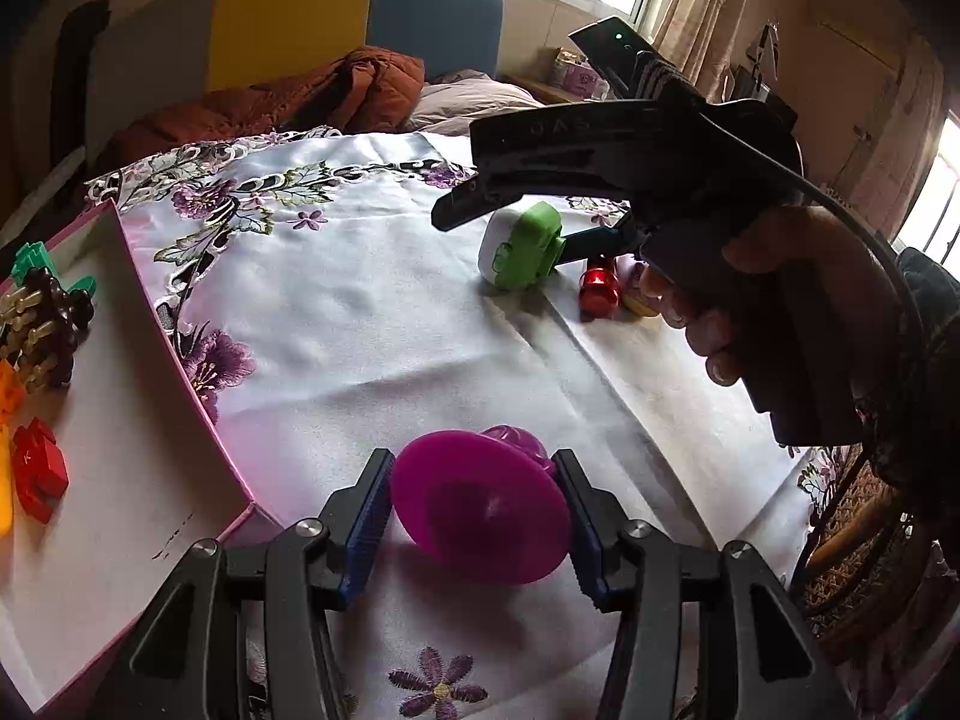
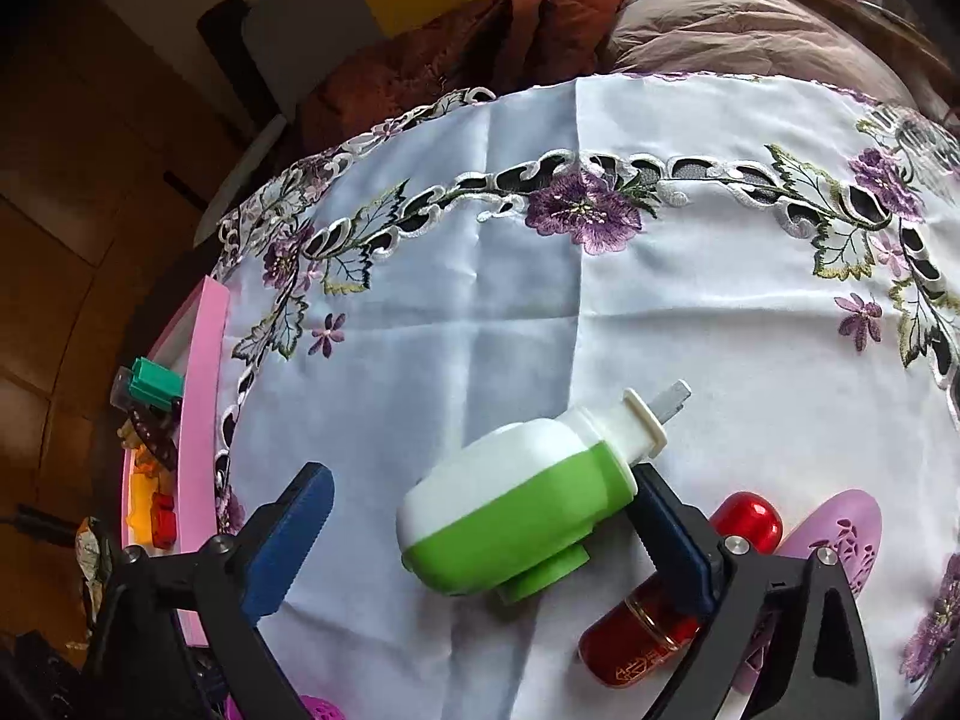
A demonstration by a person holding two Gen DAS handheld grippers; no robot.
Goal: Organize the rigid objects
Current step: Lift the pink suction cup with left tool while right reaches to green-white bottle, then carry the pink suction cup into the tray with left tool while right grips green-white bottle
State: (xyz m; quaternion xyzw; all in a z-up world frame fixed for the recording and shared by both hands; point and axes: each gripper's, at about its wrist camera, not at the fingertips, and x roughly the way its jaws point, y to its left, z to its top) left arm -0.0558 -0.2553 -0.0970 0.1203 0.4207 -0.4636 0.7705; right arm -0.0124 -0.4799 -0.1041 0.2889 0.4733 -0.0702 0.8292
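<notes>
Right wrist view: the right gripper (image 2: 474,540) has its blue-padded fingers spread wide around the green-and-white plastic bottle-shaped object (image 2: 516,510), which lies on its side on the white embroidered tablecloth (image 2: 660,312); neither pad appears to press it. Close squarely across the body of that bottle-shaped object, keeping clear of the glossy red cylinder (image 2: 690,588) just beside it. Nearer the open pink cardboard box (image 1: 180,396) than that bottle-shaped object, the left gripper (image 1: 474,516) pinches a magenta plastic disc-shaped piece (image 1: 480,510)
</notes>
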